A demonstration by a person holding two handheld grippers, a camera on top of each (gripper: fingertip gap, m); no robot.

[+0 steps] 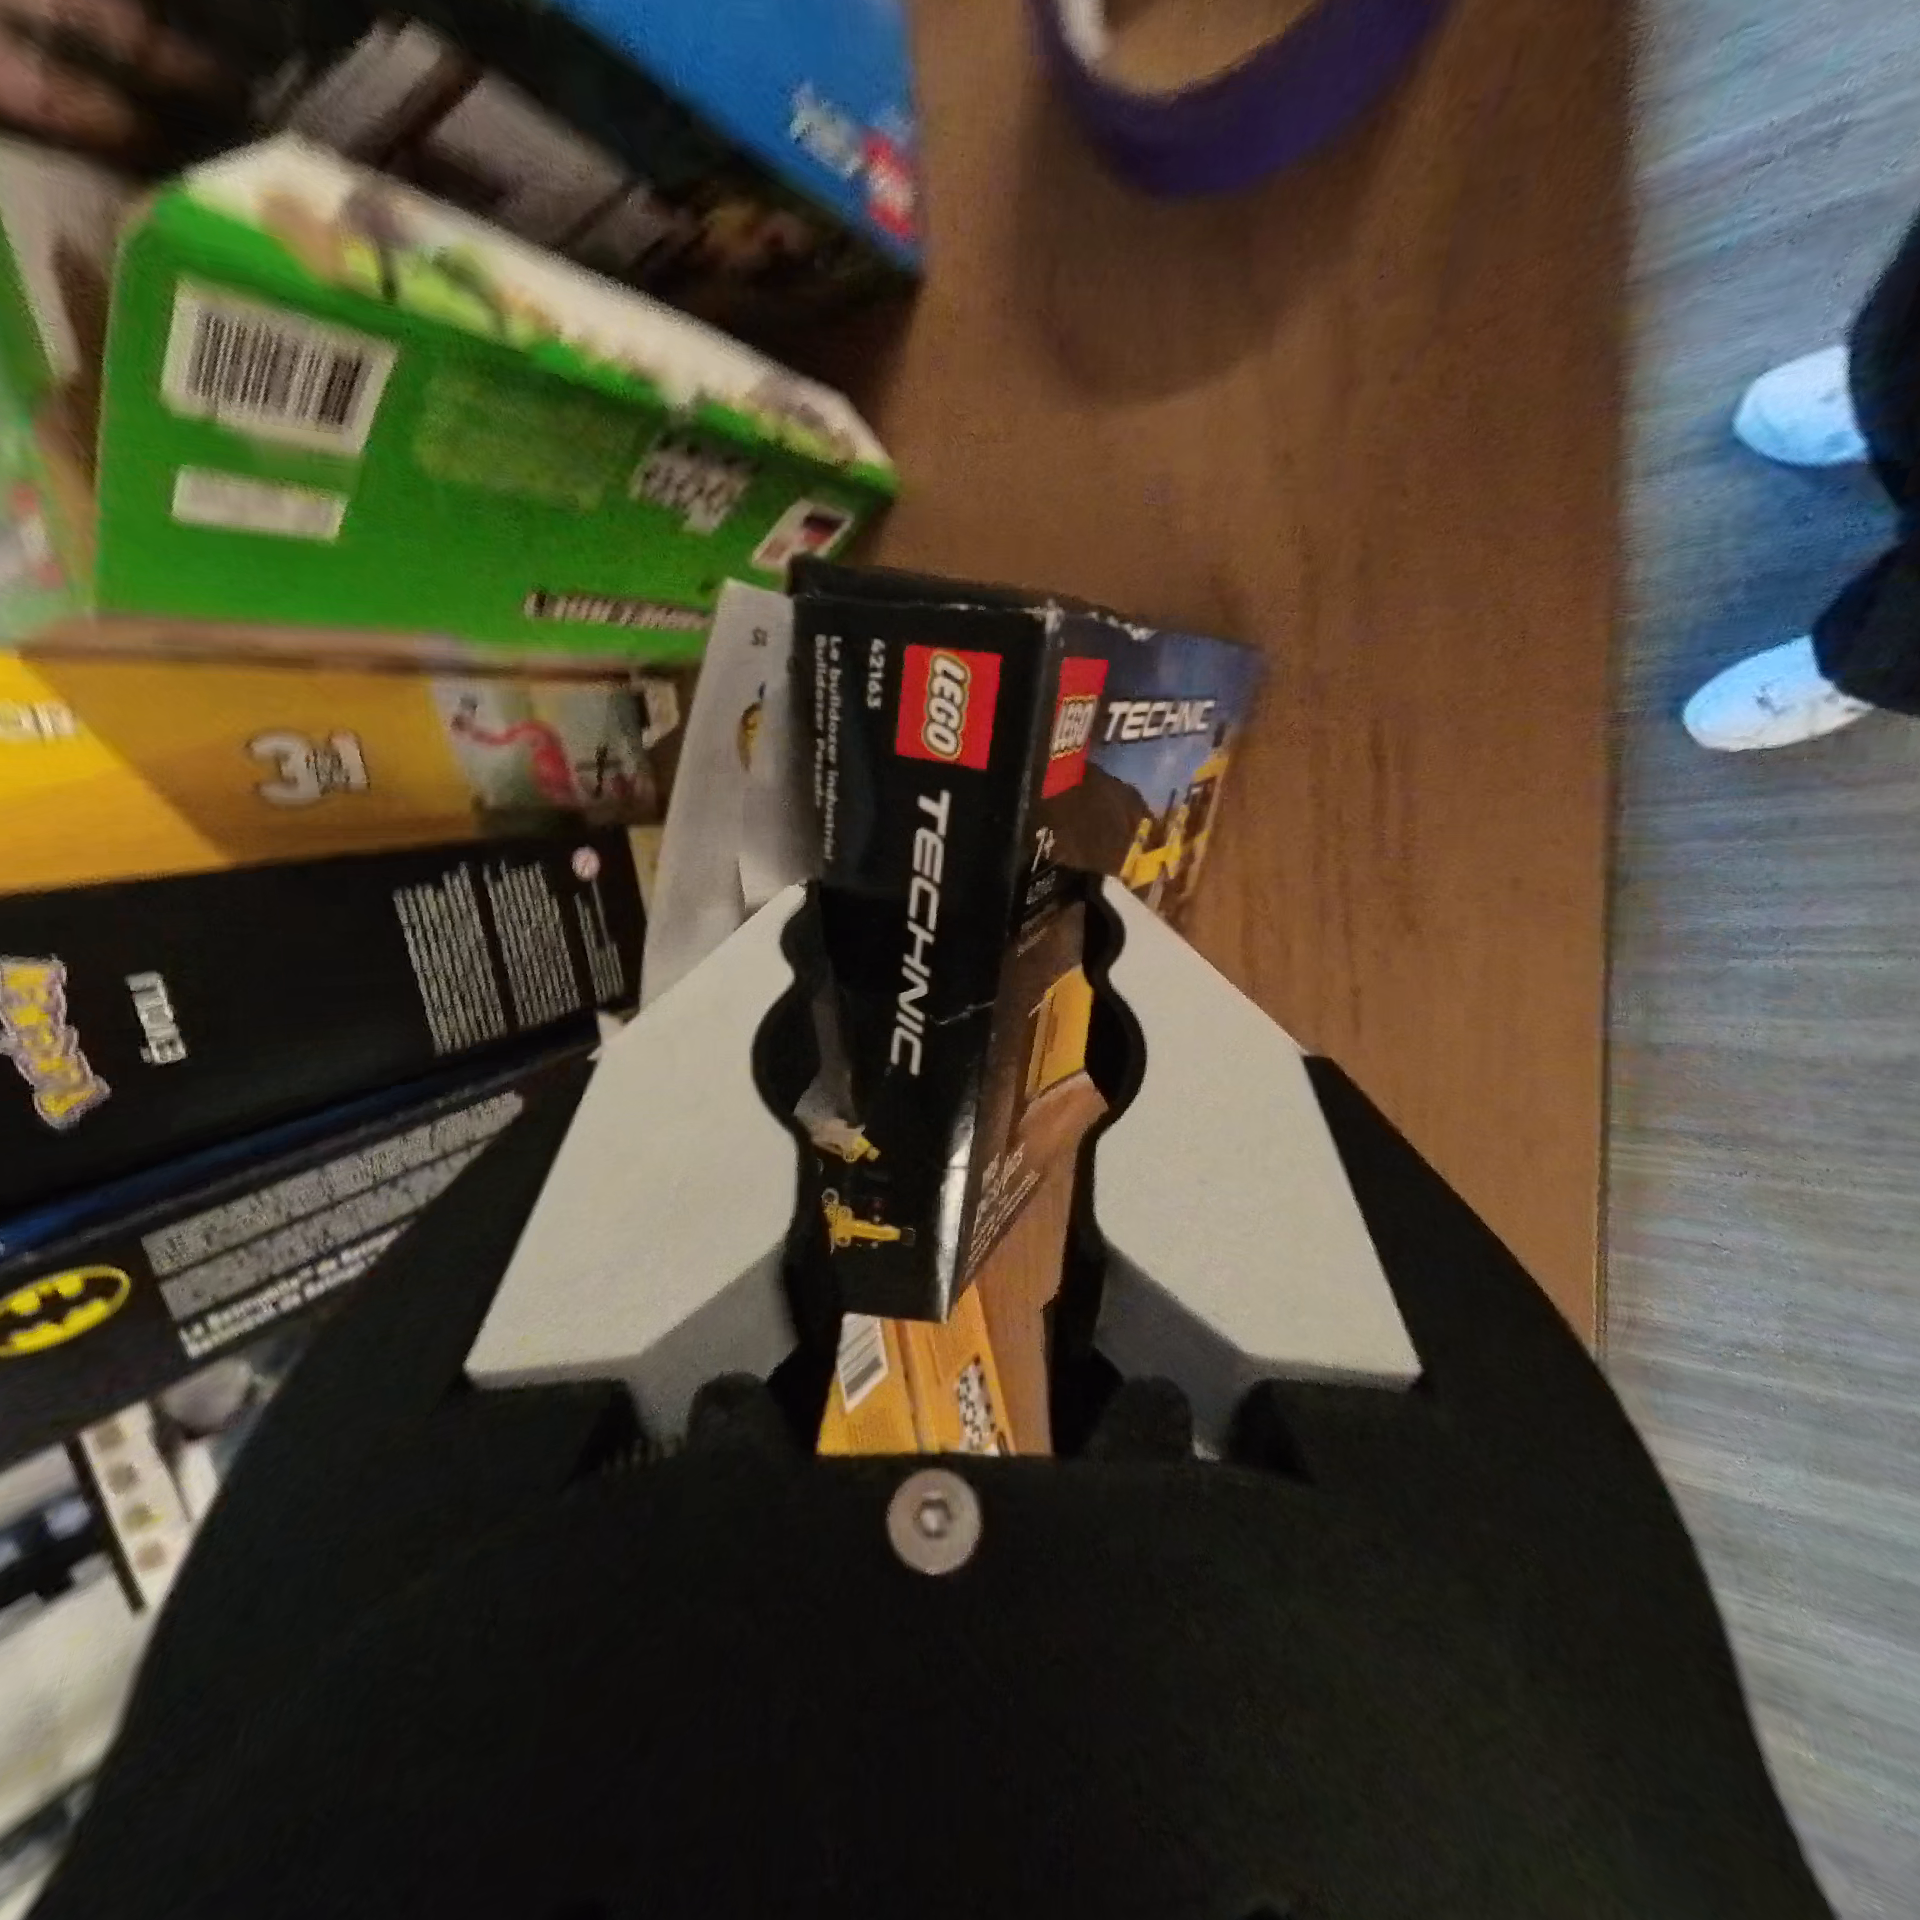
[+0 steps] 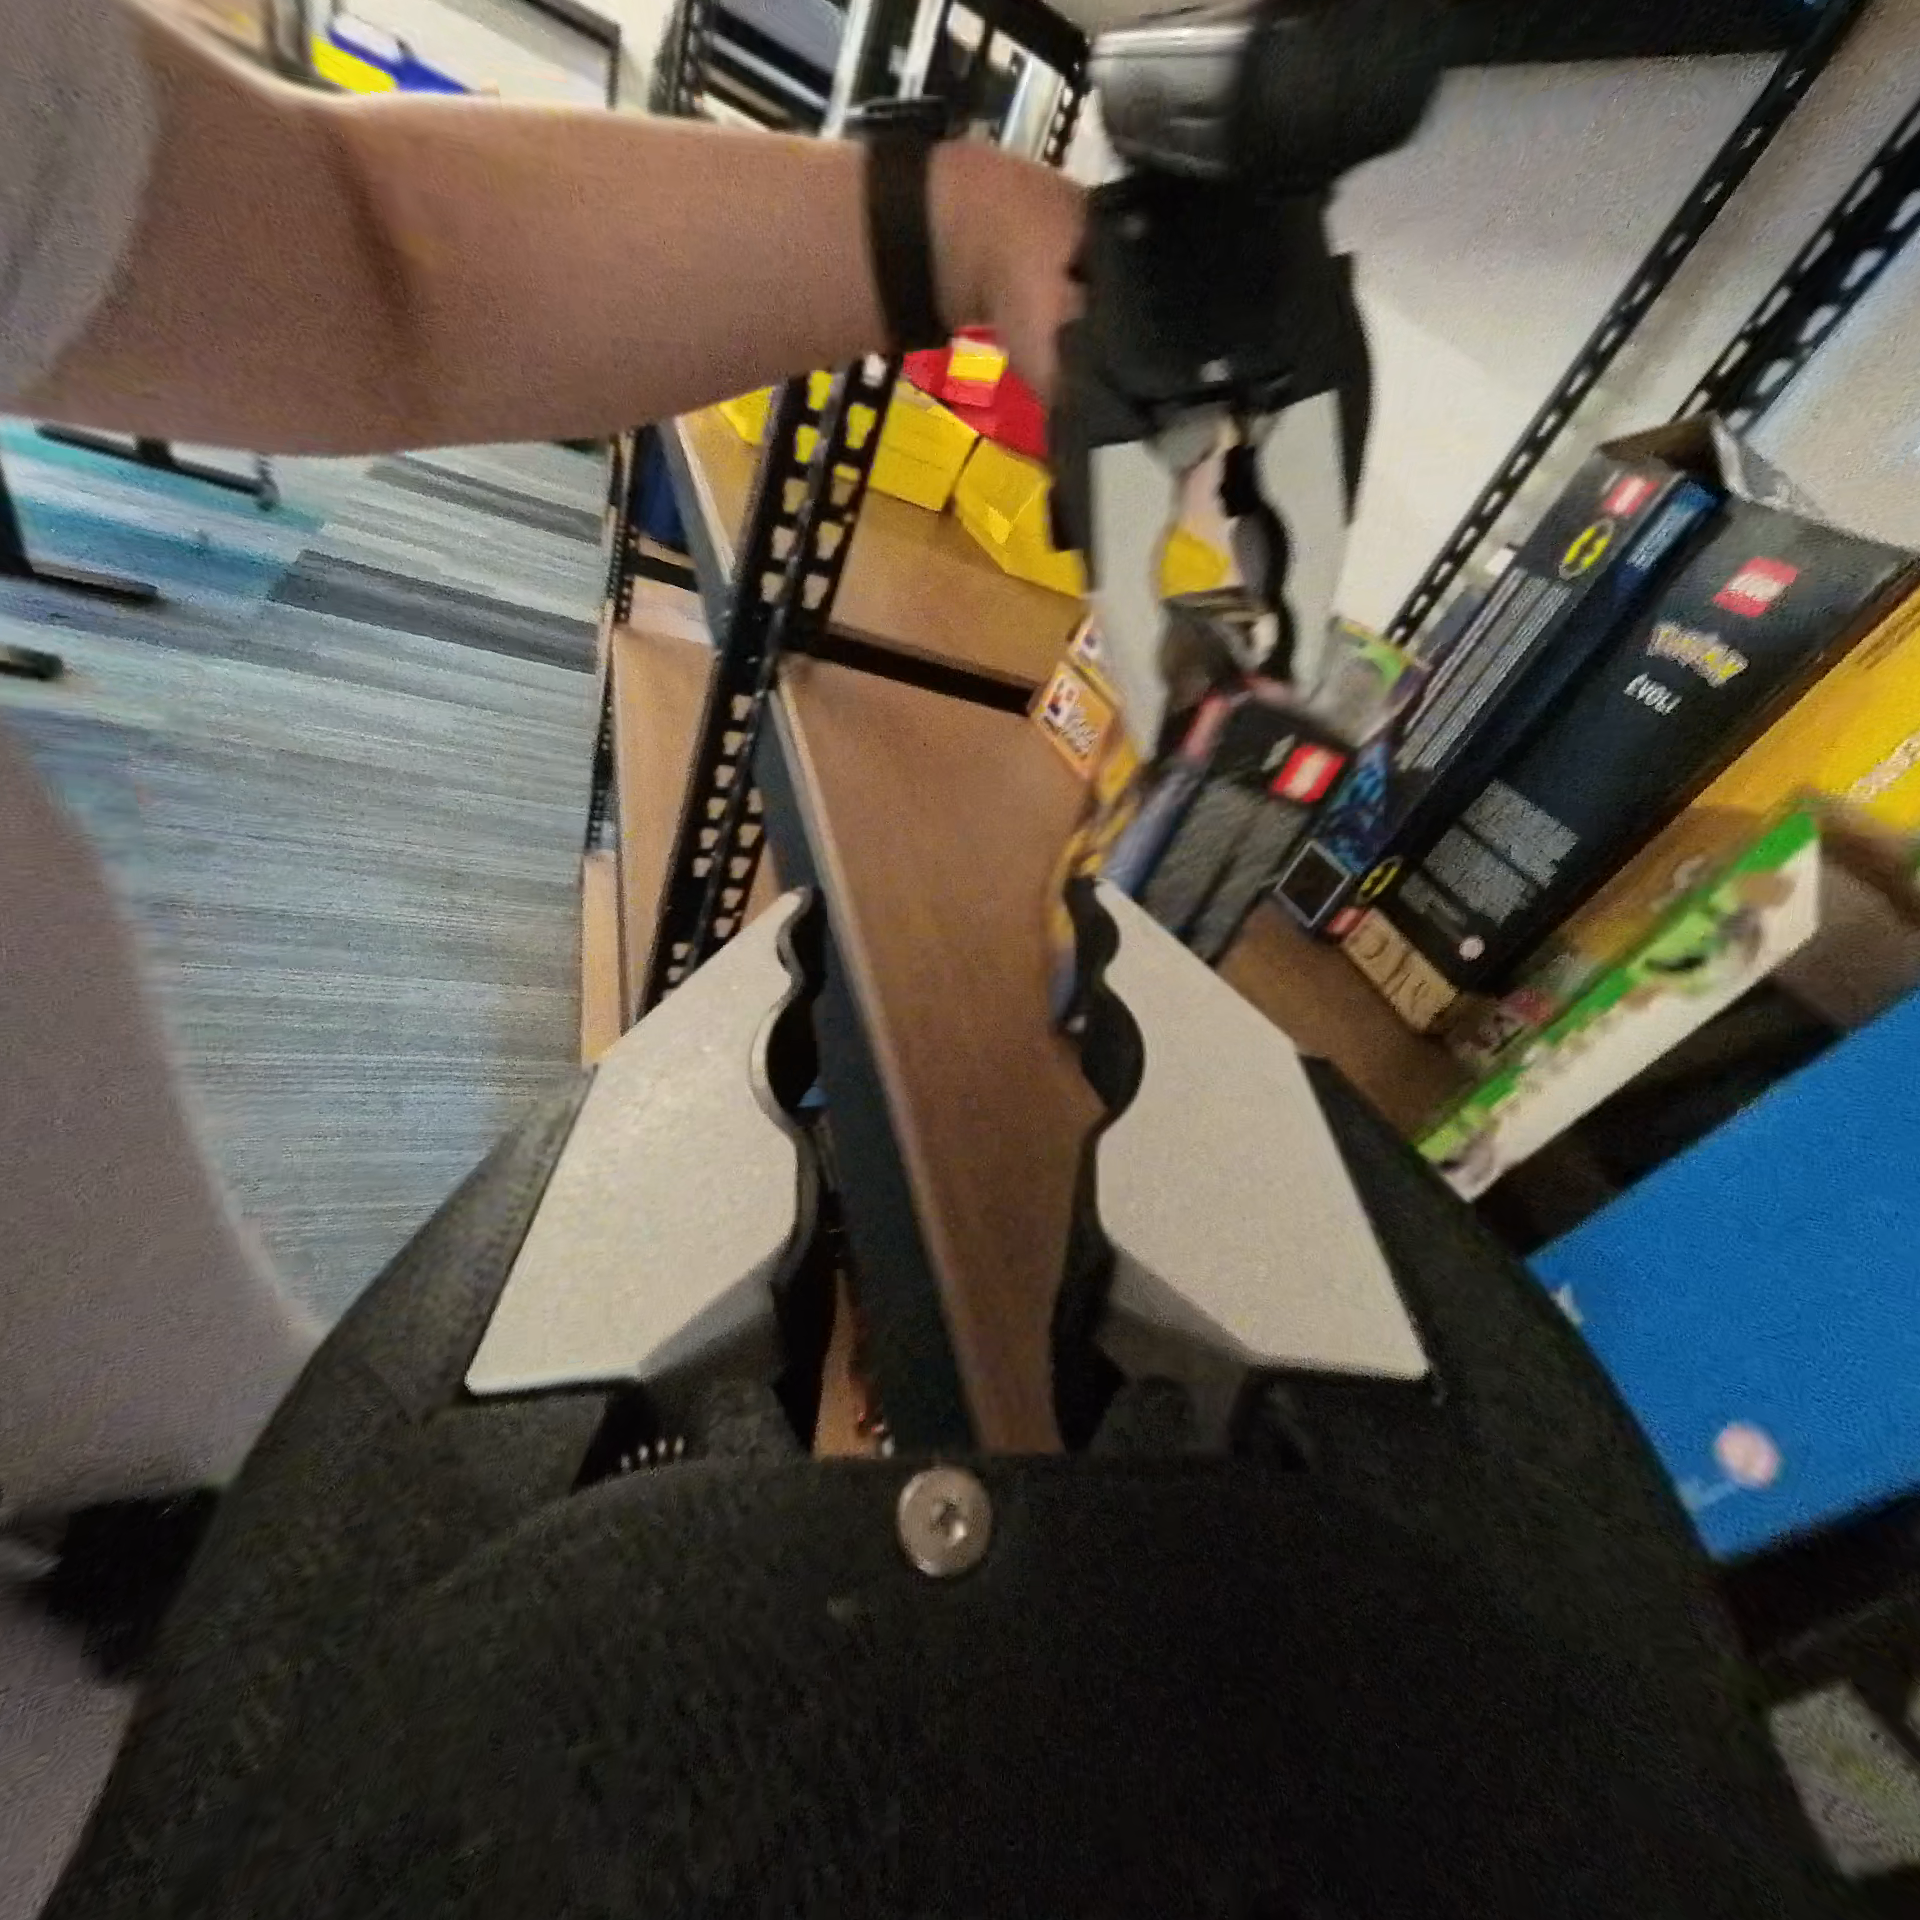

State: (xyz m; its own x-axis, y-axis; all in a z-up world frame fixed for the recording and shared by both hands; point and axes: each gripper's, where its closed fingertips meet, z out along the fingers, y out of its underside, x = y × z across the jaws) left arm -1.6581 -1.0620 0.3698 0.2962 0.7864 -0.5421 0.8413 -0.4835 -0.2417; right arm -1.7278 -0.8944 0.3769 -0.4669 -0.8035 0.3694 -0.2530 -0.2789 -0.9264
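Left wrist view: left gripper point(image 1: 951, 1049) clamped on small black printed toy box point(image 1: 914, 935); right gripper point(image 2: 951, 1049) apart, empty, over wooden shelf point(image 2: 935, 831).

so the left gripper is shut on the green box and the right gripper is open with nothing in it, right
Not quite. The left gripper is shut on a small black box, not the green box, which lies off to the side on the shelf. The left wrist view shows this. The right gripper is indeed open and empty.

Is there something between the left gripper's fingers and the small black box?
No. The left gripper is shut on the small black box, its fingers directly against both sides; nothing visible sits between them.
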